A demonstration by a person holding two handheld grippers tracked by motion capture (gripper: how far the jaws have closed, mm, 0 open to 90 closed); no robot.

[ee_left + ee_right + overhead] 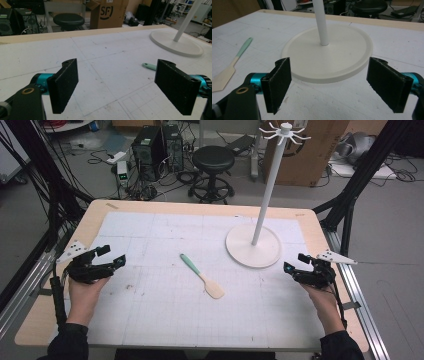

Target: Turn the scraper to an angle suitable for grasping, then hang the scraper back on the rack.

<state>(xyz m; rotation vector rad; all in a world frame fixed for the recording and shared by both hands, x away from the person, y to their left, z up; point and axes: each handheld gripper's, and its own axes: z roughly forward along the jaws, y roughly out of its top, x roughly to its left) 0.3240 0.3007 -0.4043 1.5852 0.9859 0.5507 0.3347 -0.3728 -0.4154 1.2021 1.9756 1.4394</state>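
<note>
Near the desk [150, 320] centre lies a spatula [202, 276], mint handle toward 11 o'clock, wooden blade toward 5 o'clock, well apart from both grippers. The left gripper [111, 256] at 9 o'clock and right gripper [295, 264] at 3 o'clock both have fingers spread wide, holding nothing. It looks light, stiff, lying flat; the handle seems the best hold. A white stand [253, 245] rises at 1 o'clock.

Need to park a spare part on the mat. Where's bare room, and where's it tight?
Free: the far-left mat between the left gripper and the table's far edge, and the near strip between both forearms, below the spatula. Tight: the right side, where the stand's round base sits close to the right gripper. Both grippers are open, holding nothing.
</note>
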